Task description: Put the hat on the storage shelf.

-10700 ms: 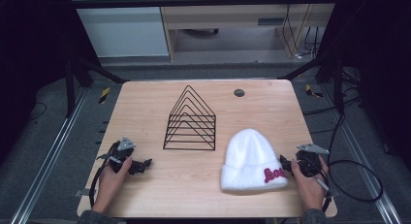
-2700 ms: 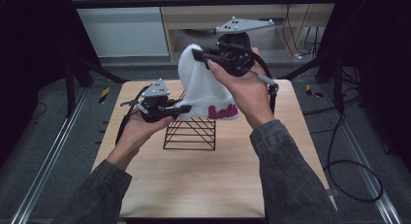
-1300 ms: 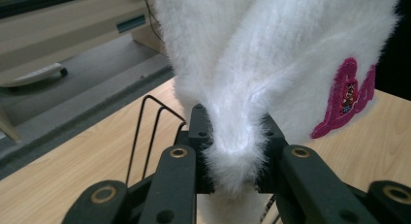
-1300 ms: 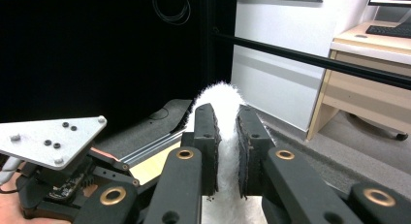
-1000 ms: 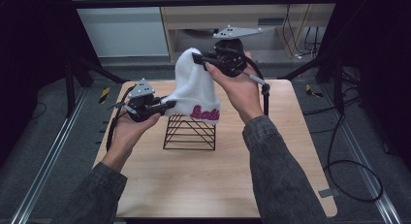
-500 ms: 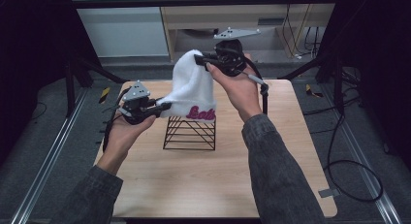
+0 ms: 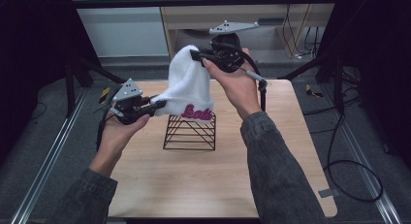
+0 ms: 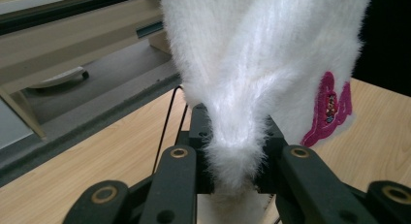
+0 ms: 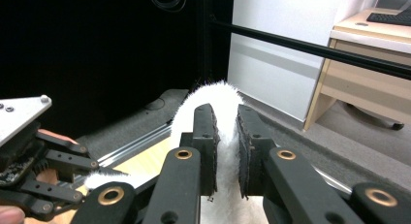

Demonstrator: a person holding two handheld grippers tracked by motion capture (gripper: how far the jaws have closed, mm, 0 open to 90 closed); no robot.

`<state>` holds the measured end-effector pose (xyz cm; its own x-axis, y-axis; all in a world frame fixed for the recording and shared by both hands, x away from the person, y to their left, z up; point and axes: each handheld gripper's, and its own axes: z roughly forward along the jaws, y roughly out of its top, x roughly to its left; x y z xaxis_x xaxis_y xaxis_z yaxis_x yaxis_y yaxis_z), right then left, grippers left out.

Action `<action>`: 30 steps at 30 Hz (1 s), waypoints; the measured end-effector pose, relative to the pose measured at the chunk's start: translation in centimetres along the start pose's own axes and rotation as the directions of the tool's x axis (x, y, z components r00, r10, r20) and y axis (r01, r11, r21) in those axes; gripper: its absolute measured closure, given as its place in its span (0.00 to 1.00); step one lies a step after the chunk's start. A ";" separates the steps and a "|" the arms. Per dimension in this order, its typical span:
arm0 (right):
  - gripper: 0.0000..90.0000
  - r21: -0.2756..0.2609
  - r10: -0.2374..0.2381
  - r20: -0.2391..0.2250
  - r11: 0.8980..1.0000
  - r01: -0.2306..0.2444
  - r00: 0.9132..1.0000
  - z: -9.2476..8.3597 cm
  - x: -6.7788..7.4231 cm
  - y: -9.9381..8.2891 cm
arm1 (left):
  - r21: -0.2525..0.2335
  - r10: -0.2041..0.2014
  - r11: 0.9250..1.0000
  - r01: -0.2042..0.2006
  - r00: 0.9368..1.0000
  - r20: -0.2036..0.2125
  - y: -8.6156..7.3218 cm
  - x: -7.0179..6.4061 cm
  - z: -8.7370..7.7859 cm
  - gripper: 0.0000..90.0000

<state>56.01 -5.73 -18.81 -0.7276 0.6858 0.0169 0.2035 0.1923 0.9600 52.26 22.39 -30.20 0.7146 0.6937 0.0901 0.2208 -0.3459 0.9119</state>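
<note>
A fluffy white beanie (image 7: 188, 90) with pink lettering (image 7: 197, 112) hangs in the air above a black wire rack (image 7: 190, 132) on the wooden table (image 7: 194, 180). My right gripper (image 7: 197, 56) is shut on the beanie's crown at the top, its jaws pinching white fur (image 9: 226, 136). My left gripper (image 7: 156, 103) is shut on the beanie's lower left rim (image 8: 235, 151), with the pink patch (image 8: 330, 110) to the right of the jaws. The beanie's brim hangs just over the rack's peak. The left gripper (image 9: 43, 180) also appears at the lower left of the right gripper view.
Metal rails (image 7: 46, 161) run along both sides of the table. A cable (image 7: 339, 170) loops on the floor at the right. A pale cabinet (image 7: 121, 25) and a wooden desk frame (image 7: 252, 15) stand behind the table.
Both hands have carried the beanie slightly left and lower over the rack; the left gripper has pulled the rim out to the left. Both grips stay shut on the beanie.
</note>
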 end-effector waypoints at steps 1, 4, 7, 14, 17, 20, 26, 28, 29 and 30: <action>0.89 0.007 -0.002 0.000 1.000 0.002 1.000 0.2 0.0 -0.1 | 0.005 -0.004 1.000 0.004 1.000 -0.002 -0.2 0.1 0.1 0.83; 0.89 0.029 -0.006 0.005 1.000 0.005 1.000 0.8 -0.3 -0.4 | 0.020 -0.006 1.000 0.006 1.000 -0.004 -0.5 0.2 0.5 0.83; 0.89 0.046 -0.007 0.010 0.999 0.006 1.000 1.5 -0.6 -0.7 | 0.029 -0.012 1.000 0.012 1.000 0.001 -0.8 0.2 1.1 0.83; 0.90 0.063 -0.005 0.012 0.998 0.004 1.000 2.4 -1.2 -1.0 | 0.043 -0.017 0.999 0.017 1.000 0.000 -1.2 0.4 2.1 0.83; 0.90 0.066 -0.009 0.012 0.998 0.008 1.000 2.5 -1.3 -1.1 | 0.049 -0.018 0.999 0.018 1.000 -0.001 -1.4 0.5 2.5 0.83; 0.90 0.073 -0.012 0.017 0.997 0.011 1.000 2.7 -1.4 -1.2 | 0.052 -0.018 0.999 0.018 1.000 0.003 -1.4 0.4 2.8 0.82; 0.90 0.079 -0.009 0.017 0.997 0.007 1.000 3.0 -1.7 -1.5 | 0.059 -0.017 0.998 0.016 1.000 0.010 -1.7 0.3 3.5 0.82; 0.90 0.081 -0.010 0.013 0.997 0.009 1.000 3.0 -1.7 -1.7 | 0.056 -0.034 0.998 0.033 0.999 0.015 -2.1 0.4 3.7 0.82; 0.90 0.081 -0.010 0.013 0.997 0.009 1.000 3.0 -1.7 -1.7 | 0.056 -0.034 0.998 0.033 0.999 0.015 -2.1 0.4 3.7 0.82; 0.90 0.081 -0.012 0.012 0.997 0.011 1.000 3.0 -1.7 -1.8 | 0.054 -0.037 0.998 0.036 0.999 0.021 -2.3 0.5 3.8 0.82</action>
<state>58.90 -5.13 -21.37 -0.7222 0.6917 0.0023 0.2480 0.2559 0.9343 54.62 21.08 -33.74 0.7194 0.6930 0.0480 0.2819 -0.3544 0.8916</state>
